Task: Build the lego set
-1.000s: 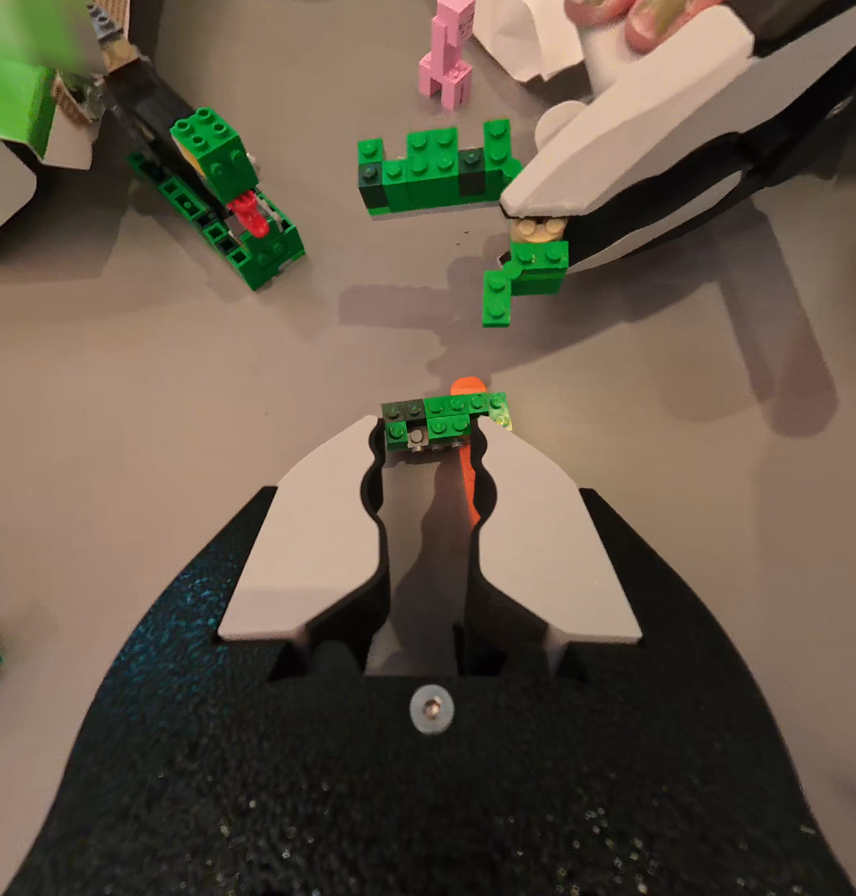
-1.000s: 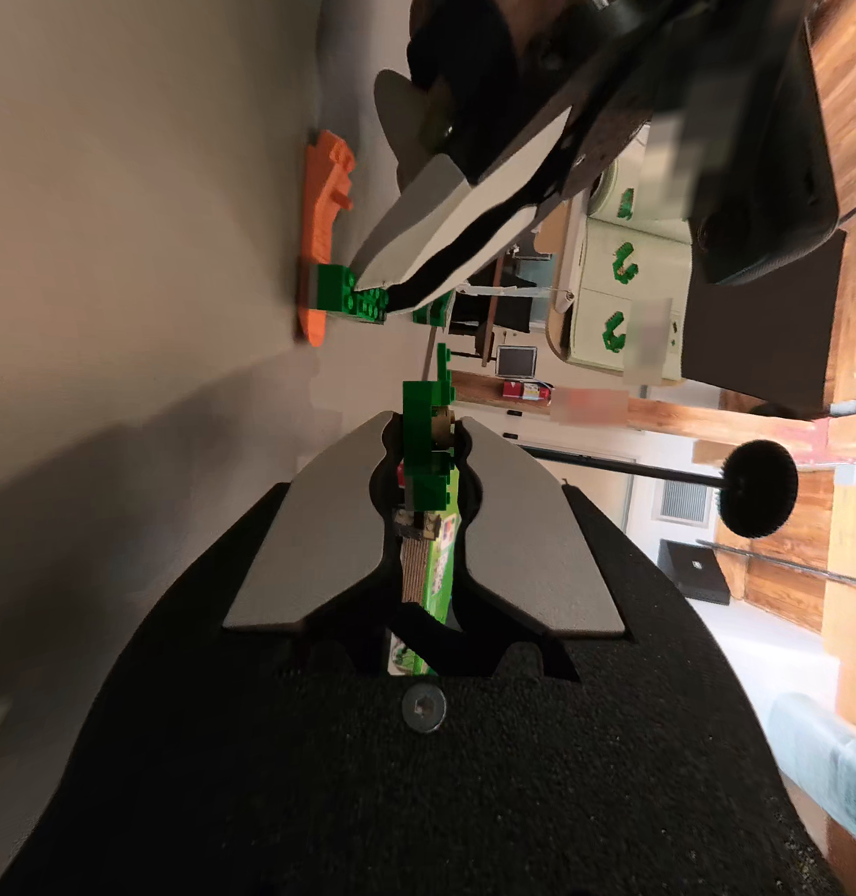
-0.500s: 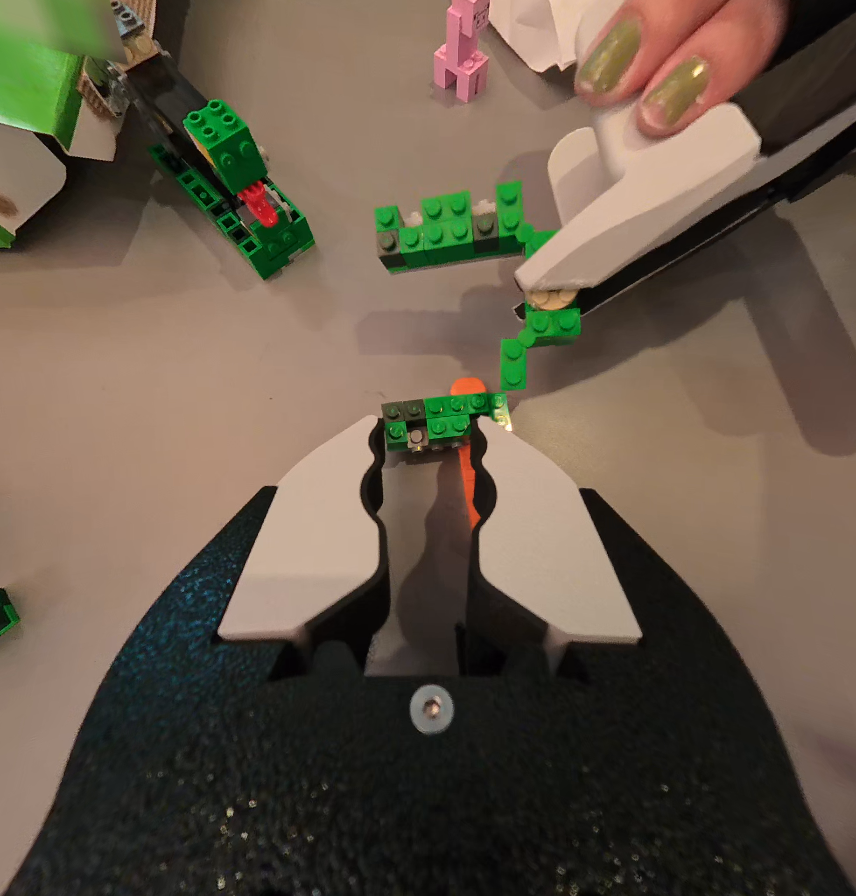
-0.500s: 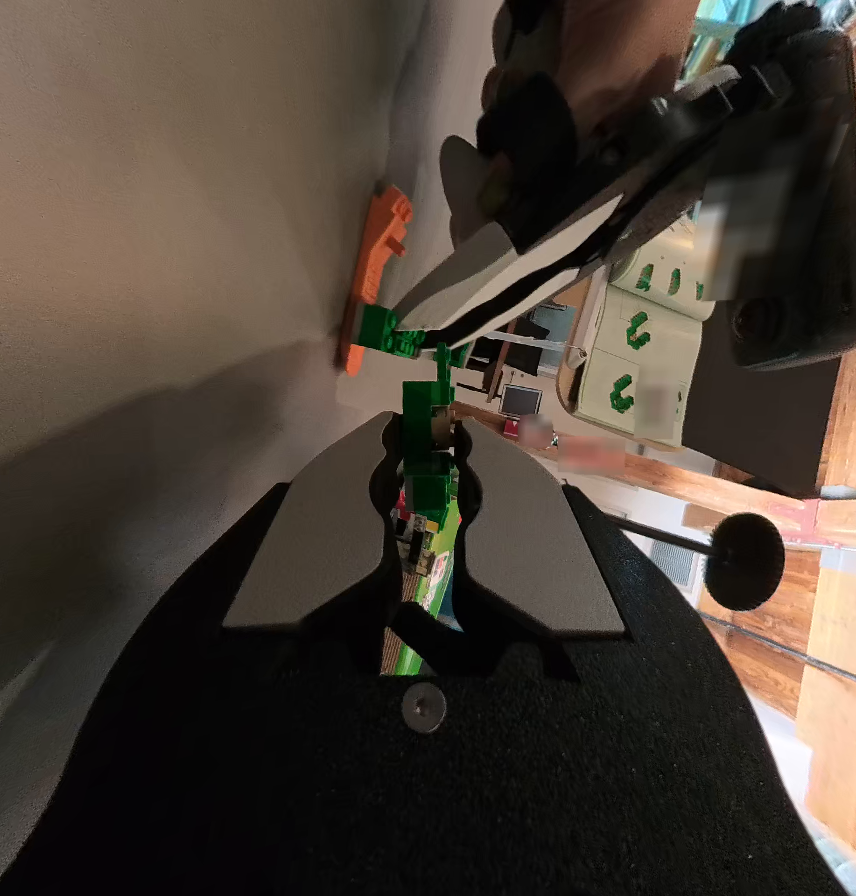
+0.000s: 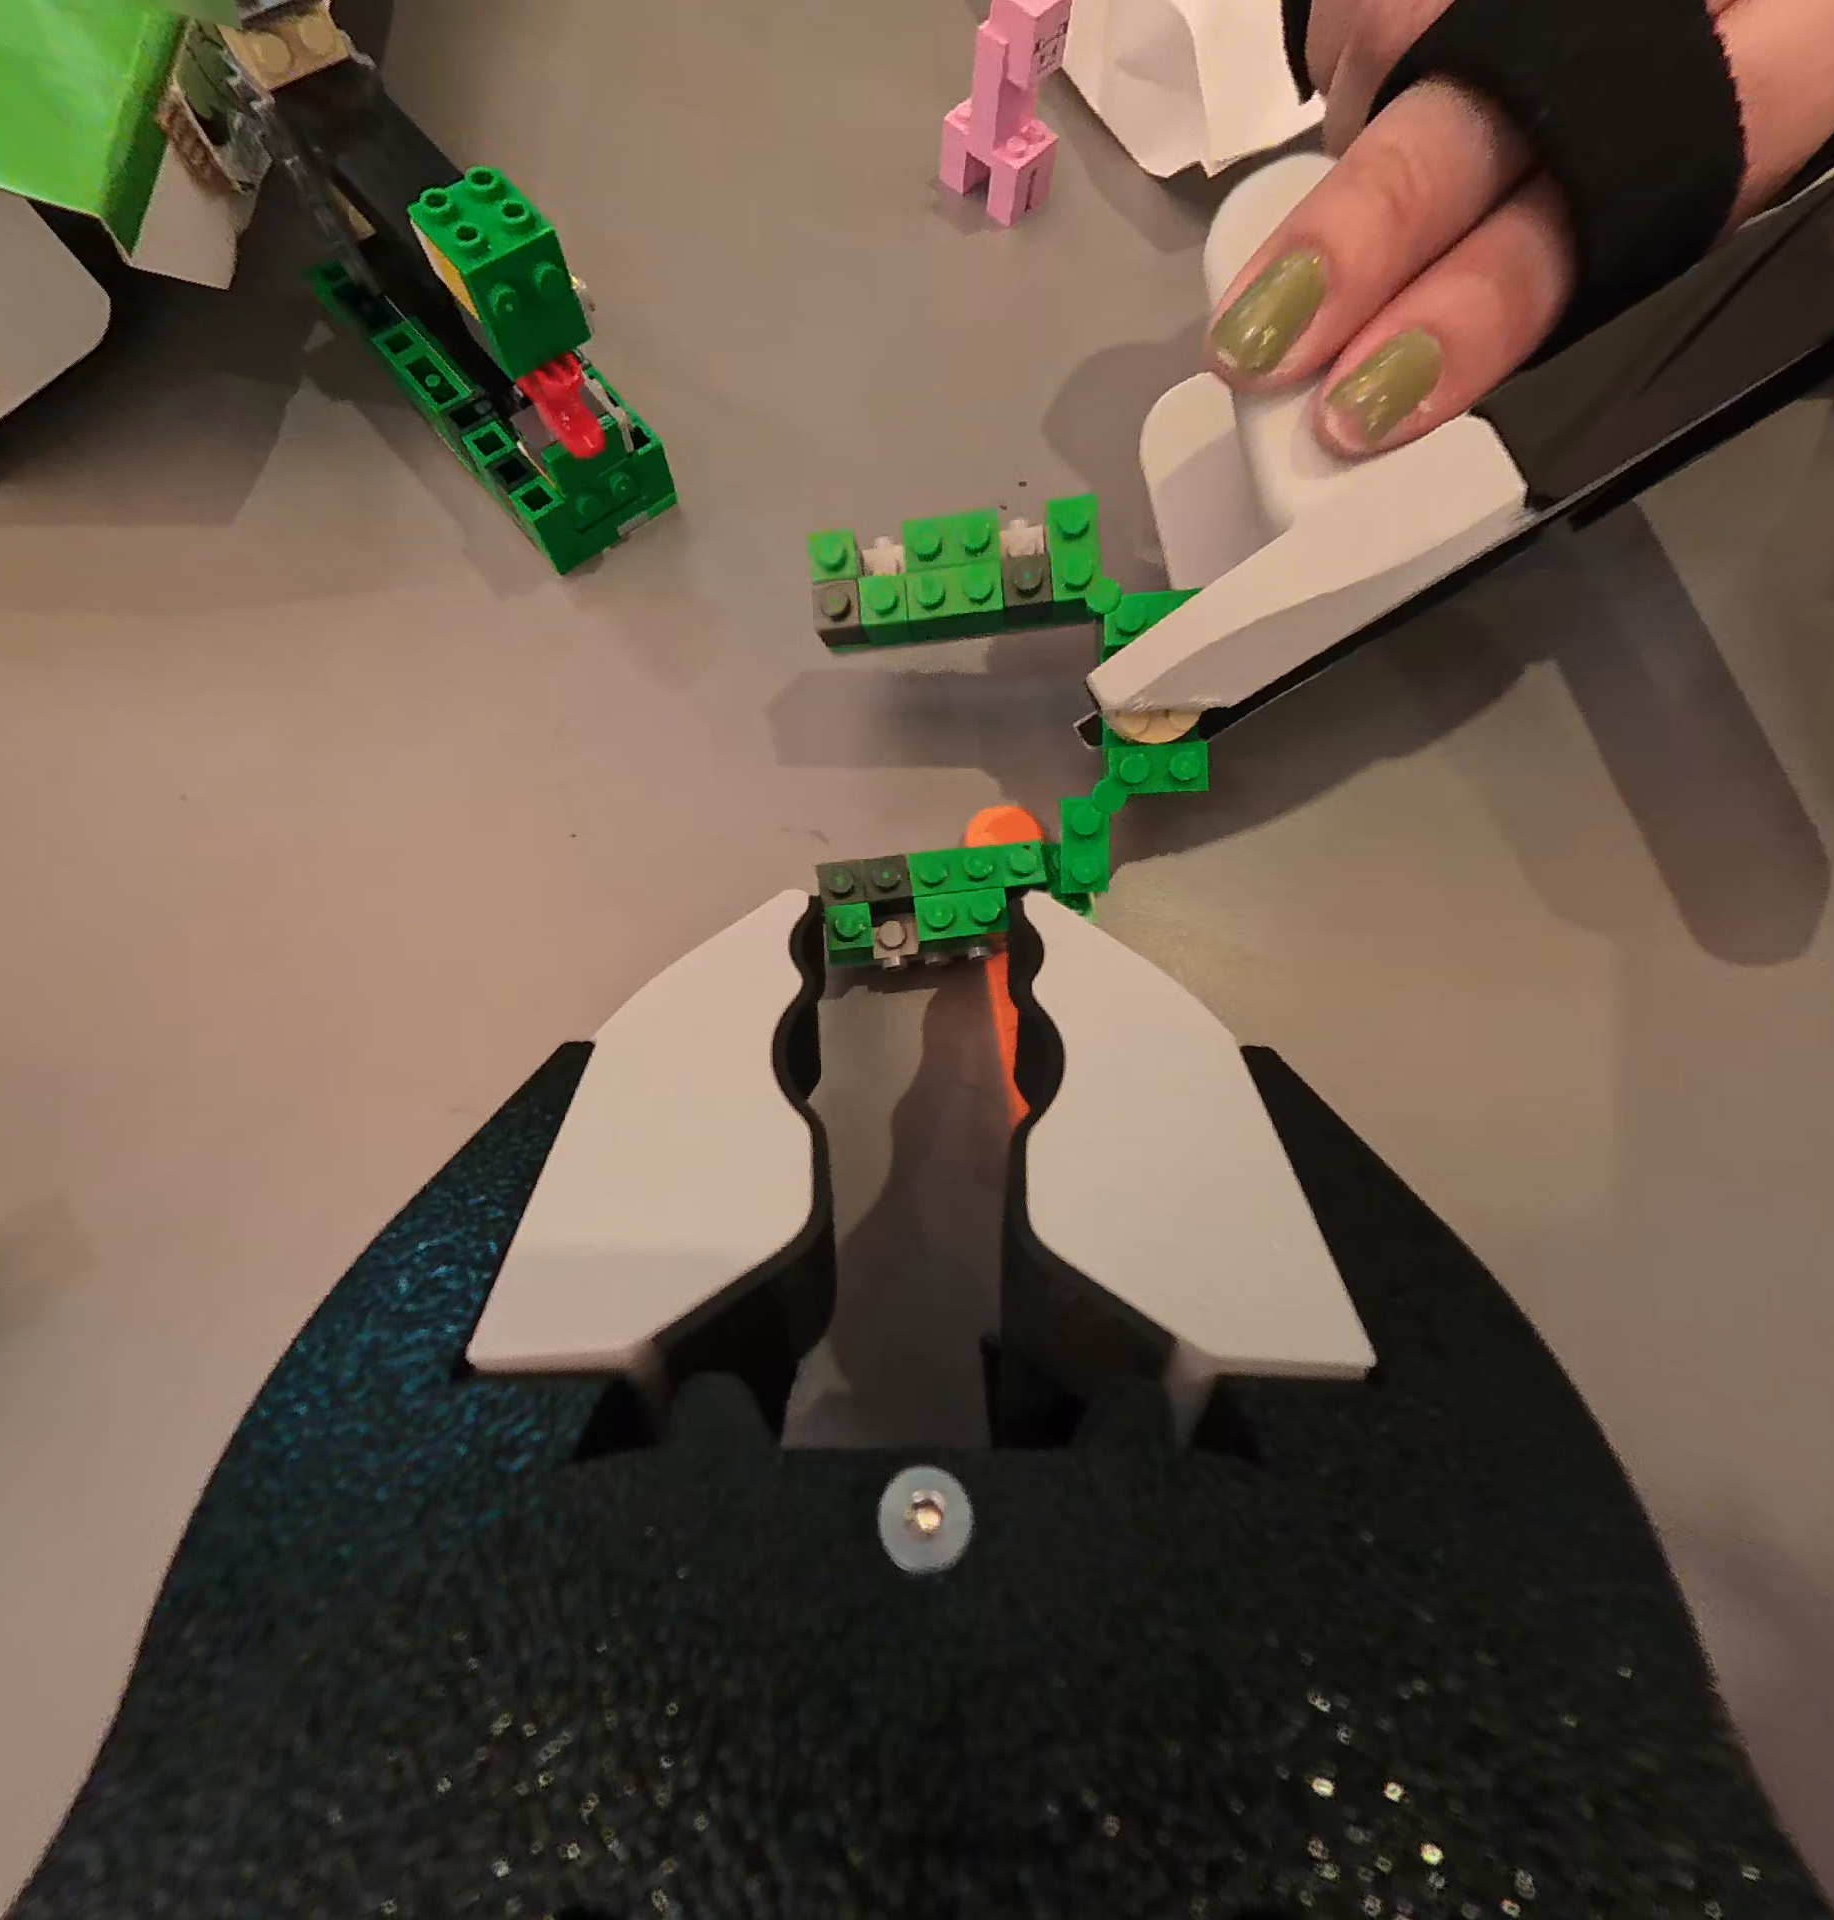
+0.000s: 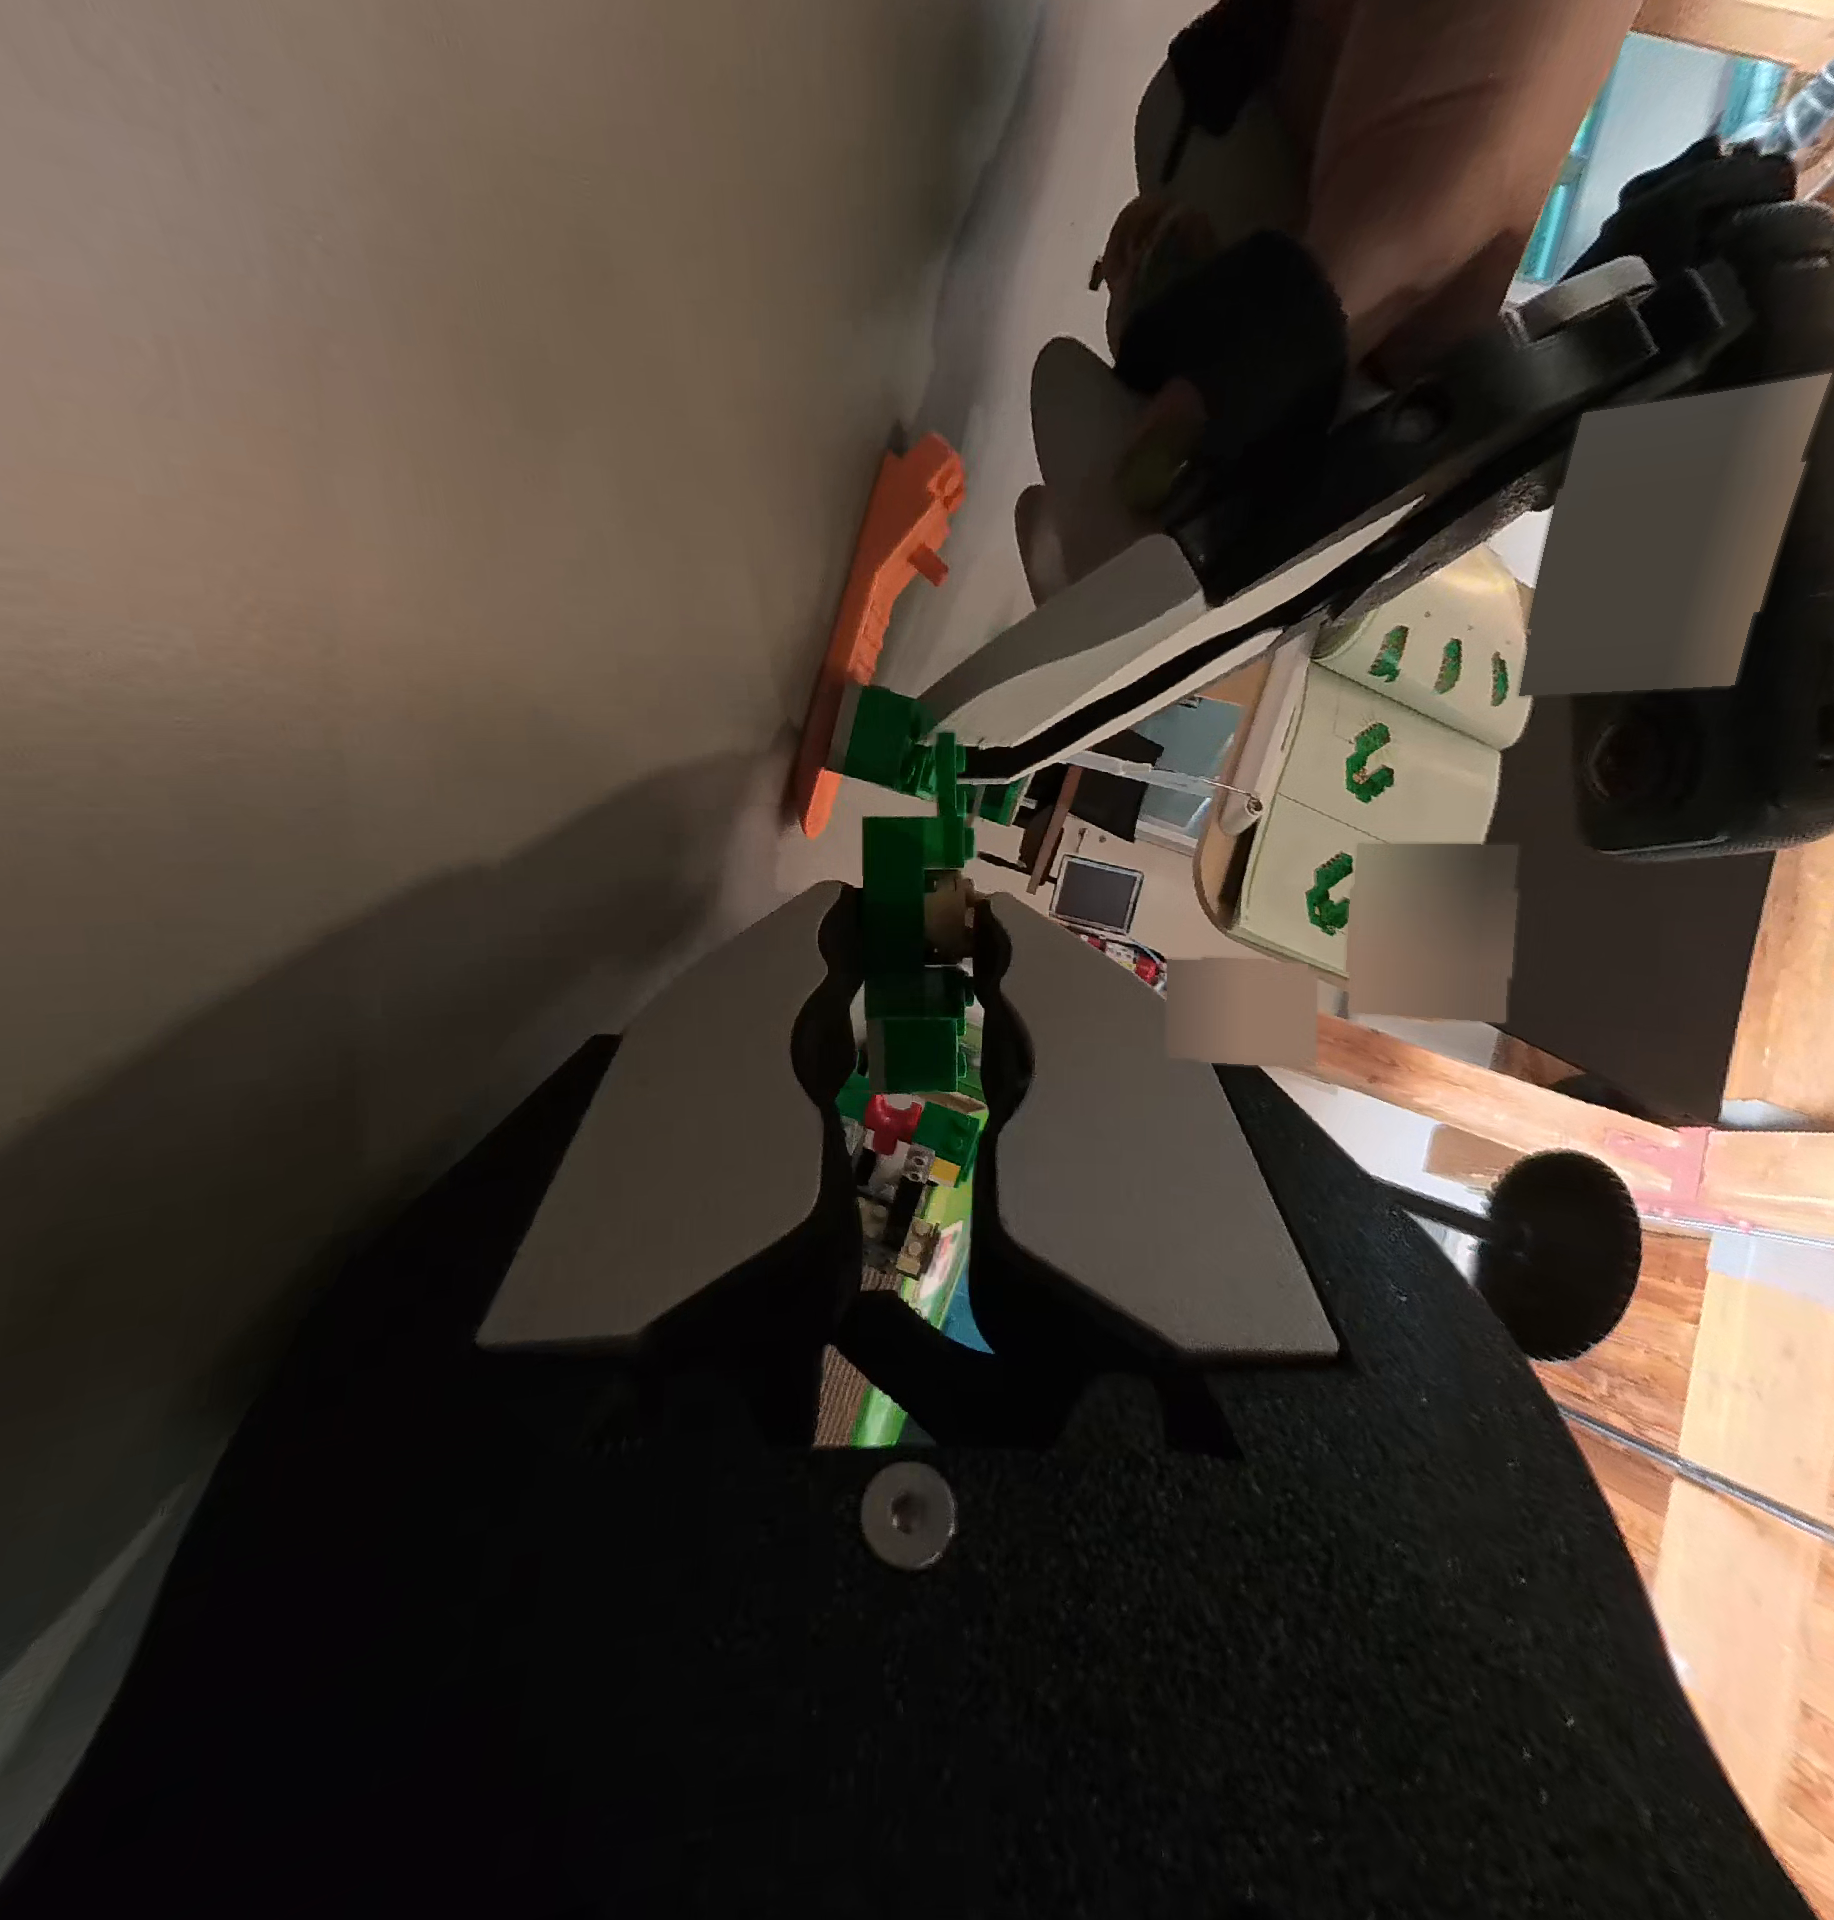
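My left gripper [image 5: 915, 925] is shut on a short green and dark-green lego segment [image 5: 954, 883], held just above an orange brick separator [image 5: 999, 831] on the grey table. My right gripper [image 5: 1141, 712] comes in from the upper right, shut on a hinged green chain piece [image 5: 1157, 769] with a tan round stud. The chain's lower link [image 5: 1084, 847] touches the right end of the left-held segment. In the right wrist view, my right gripper [image 6: 918, 914] clamps the chain piece [image 6: 902, 935]. The left gripper [image 6: 1058, 655] and its segment [image 6: 882, 732] lie just ahead.
A second green segment [image 5: 944, 582] lies just behind, its right end at the chain's upper link. A green build with a red tongue [image 5: 518, 395] stands back left. A pink figure [image 5: 1001, 135], white paper [image 5: 1183, 83] and a green box [image 5: 40, 94] sit at the back. My hands' fingertips stand some 4 centimeters from each other. From the right gripper's tips to the pink figure [image 5: 1001, 135] is close to 15 centimeters.
My right gripper has brought the hinged chain piece down and left until its lower link meets the end of the left-held segment. The left gripper kept its grip over the orange separator.
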A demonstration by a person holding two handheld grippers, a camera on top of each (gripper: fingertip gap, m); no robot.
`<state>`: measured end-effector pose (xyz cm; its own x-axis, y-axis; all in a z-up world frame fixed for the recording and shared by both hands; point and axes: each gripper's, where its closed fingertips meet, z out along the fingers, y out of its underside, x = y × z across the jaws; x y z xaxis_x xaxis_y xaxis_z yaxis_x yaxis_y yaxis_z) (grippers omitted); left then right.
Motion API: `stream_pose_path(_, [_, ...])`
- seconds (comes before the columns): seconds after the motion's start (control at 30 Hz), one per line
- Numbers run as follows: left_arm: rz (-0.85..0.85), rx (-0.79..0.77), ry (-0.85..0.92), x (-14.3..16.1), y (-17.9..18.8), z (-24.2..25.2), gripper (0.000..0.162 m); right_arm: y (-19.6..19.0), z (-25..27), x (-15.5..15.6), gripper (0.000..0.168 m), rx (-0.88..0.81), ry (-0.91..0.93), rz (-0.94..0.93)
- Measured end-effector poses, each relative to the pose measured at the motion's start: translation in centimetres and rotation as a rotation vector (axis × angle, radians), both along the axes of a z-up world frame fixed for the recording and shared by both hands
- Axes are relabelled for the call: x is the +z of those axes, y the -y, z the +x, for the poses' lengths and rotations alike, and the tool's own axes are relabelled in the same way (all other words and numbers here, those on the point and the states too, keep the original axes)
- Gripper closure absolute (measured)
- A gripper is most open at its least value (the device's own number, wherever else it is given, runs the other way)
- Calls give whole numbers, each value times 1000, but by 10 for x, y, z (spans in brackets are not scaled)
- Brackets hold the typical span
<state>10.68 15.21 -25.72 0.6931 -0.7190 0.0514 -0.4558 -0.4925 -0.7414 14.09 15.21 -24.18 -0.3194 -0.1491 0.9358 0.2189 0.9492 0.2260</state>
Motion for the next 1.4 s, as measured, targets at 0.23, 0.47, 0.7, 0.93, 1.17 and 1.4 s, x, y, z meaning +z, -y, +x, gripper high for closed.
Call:
stream_pose_path(0.23, [-1,2,6,0,0,0,129,2,-2,-3,149,15,3,-28])
stream_pose_path(0.47, [-8,2,15,-1,0,0,129,-1,-4,-2,149,10,-14,26])
stream_pose_path(0.7, [-19,-5,28,-1,0,0,129,-4,-5,-1,149,6,-29,45])
stream_pose_path(0.93, [-28,12,38,-1,0,-1,129,-5,-4,-2,149,-37,27,31])
stream_pose_path(1.17, [-21,9,29,-1,0,-1,129,-4,-4,-1,149,-40,21,56])
stream_pose_path(1.4, [-32,15,48,-2,-1,-2,129,-5,-7,1,149,-51,-14,39])
